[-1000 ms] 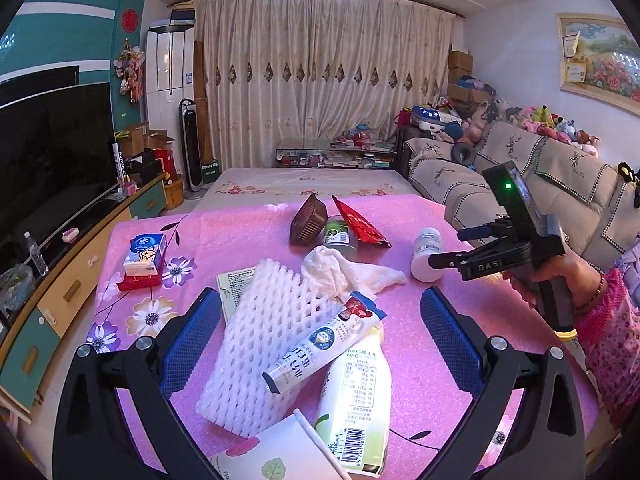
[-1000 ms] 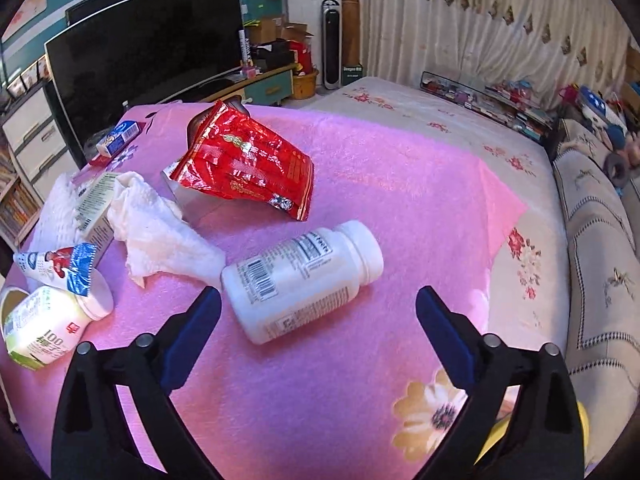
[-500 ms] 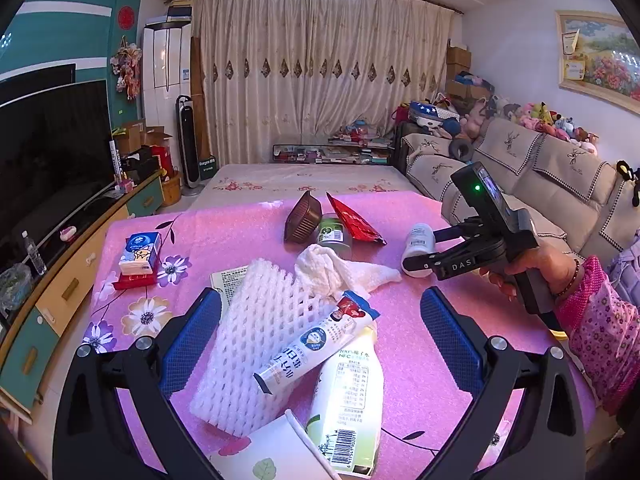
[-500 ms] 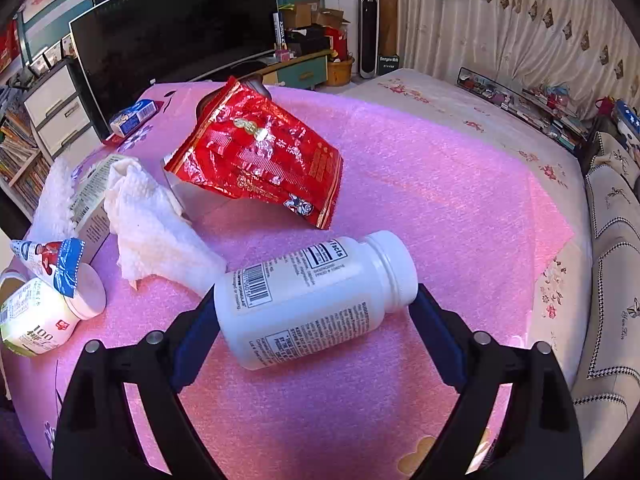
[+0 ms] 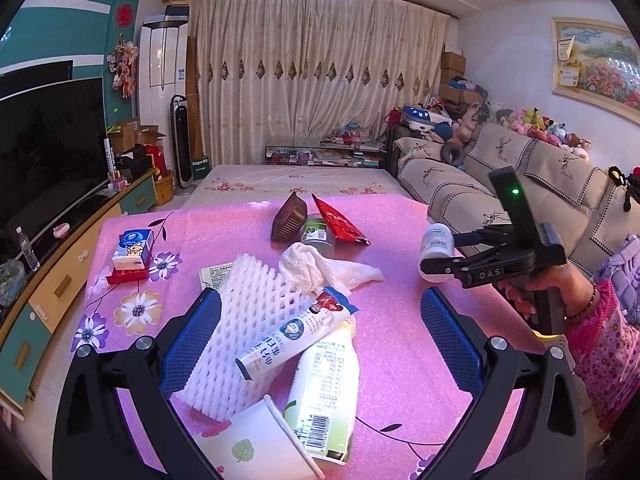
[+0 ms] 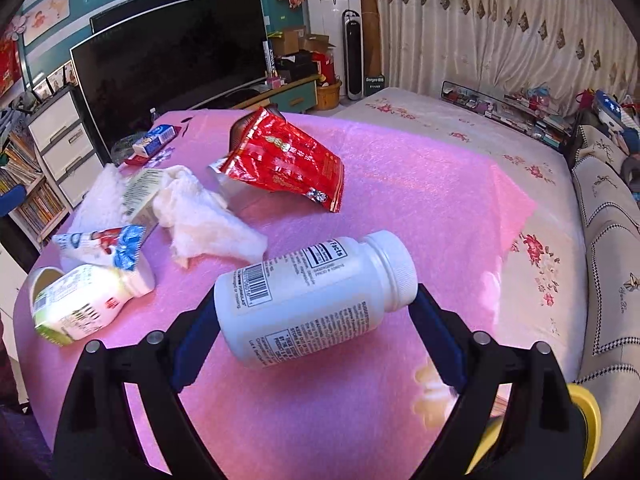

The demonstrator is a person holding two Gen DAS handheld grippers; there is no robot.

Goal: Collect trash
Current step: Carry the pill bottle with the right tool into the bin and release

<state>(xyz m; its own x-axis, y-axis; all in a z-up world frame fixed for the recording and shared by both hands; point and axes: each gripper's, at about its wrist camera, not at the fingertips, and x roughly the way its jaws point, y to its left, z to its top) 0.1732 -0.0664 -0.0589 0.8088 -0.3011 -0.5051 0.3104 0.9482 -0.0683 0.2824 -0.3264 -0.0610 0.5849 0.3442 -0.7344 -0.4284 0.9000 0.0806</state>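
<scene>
Your right gripper [image 6: 316, 312] clamps the white pill bottle [image 6: 316, 296] end to end, lifted above the table's [image 6: 400, 184] sofa-side edge. Your left gripper [image 5: 320, 336] hangs open over the foam net [image 5: 244, 320].

The left wrist view looks along the pink table [image 5: 248, 216] toward the curtains. The right wrist view sits closer, angled down toward the television. Both share the white bottle [image 6: 316, 300] (distant at left) and red packet [image 5: 340, 224].
</scene>
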